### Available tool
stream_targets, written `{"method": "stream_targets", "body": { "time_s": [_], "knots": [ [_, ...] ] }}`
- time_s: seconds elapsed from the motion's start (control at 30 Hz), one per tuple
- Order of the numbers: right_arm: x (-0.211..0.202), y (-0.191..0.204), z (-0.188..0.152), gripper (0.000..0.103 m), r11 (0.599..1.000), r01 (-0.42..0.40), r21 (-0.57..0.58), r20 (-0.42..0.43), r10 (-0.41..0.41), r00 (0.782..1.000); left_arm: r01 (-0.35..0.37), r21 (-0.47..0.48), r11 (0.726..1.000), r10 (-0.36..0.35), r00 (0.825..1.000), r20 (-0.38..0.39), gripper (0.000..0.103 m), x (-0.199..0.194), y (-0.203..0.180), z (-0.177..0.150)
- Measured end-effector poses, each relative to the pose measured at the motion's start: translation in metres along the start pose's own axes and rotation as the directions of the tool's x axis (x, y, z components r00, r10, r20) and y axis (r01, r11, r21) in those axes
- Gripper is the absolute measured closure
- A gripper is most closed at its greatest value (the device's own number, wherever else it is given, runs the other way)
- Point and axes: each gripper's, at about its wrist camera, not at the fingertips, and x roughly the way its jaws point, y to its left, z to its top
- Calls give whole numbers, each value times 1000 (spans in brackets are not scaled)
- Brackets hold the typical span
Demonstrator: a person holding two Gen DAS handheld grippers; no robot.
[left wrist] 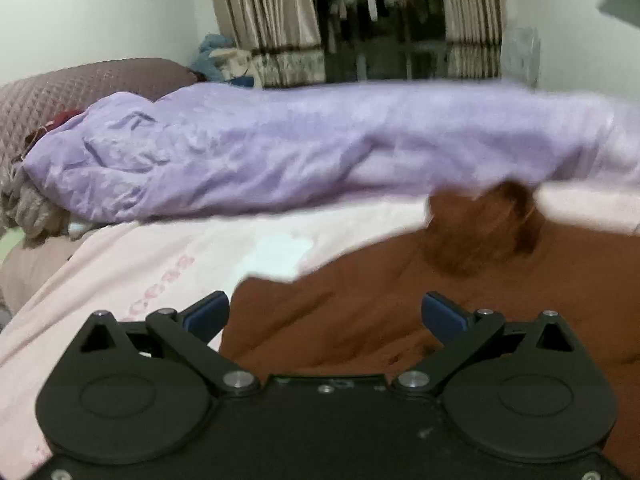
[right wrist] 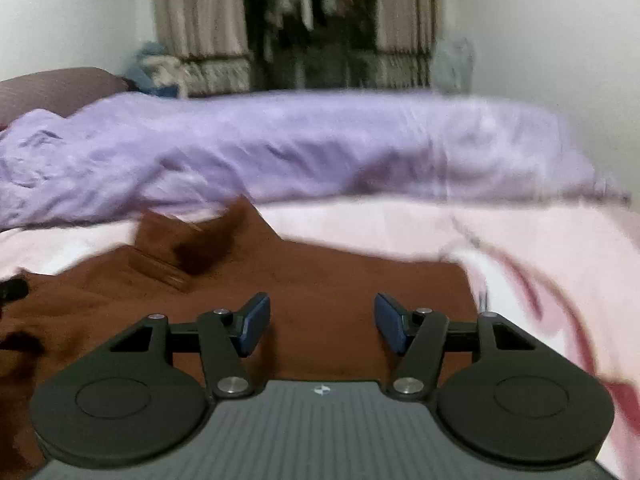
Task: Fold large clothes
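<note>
rust-brown garment, lilac quilt, seemingly pale-pink sheet

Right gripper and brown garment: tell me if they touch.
Cannot tell. Right wrist view shows the open right gripper above the brown garment, but any gap is hidden.

Bedroom: bed, curtained closet.

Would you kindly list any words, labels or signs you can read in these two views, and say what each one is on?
Pink lettering on the pink sheet: too blurred to read.
Small round emblem on the right gripper's grey body: a symbol, no letters legible.
Brown garment, purple quilt: no text visible.
</note>
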Motion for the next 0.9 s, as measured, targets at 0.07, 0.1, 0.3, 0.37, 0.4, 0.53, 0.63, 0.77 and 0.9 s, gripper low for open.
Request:
{"method": "stream_targets", "body": {
  "time_s": [0.07,0.1,0.3,0.37,0.4,0.53,0.63,0.77,0.9],
  "knots": [
    [22,-16,-26,29,999,-1,48,-16,1,1000,-50,22,999,51,995,-90,0,33,1,-23],
    [27,-24,-35,28,997,-27,70,-14,28,999,-15,-18,1000,12,992,-129,0,43,6,-27],
    [6,-33,-29,22,995,6,101,47,-11,999,-42,-109,993,28,992,-123,0,38,30,-22],
    [-3,-37,-28,25,993,22,117,80,-32,996,-63,-146,987,46,992,-115,0,36,35,-19],
    [-9,-40,-27,25,991,51,123,115,-66,991,-90,-148,985,73,991,-114,0,35,37,-17],
    [-8,-53,-20,24,978,184,98,124,-195,973,-85,-180,980,49,979,-196,0,52,57,-20],
    [36,-65,-27,26,989,133,71,-140,-122,983,-40,-207,978,-14,967,-254,0,62,61,-20],
    [19,-56,-27,28,984,171,52,-33,-170,985,-27,-203,979,-14,981,-195,0,53,63,-19],
    [-6,-50,-22,33,989,108,97,109,-119,987,45,-257,965,-57,998,-38,0,18,62,-6]
  ]
}}
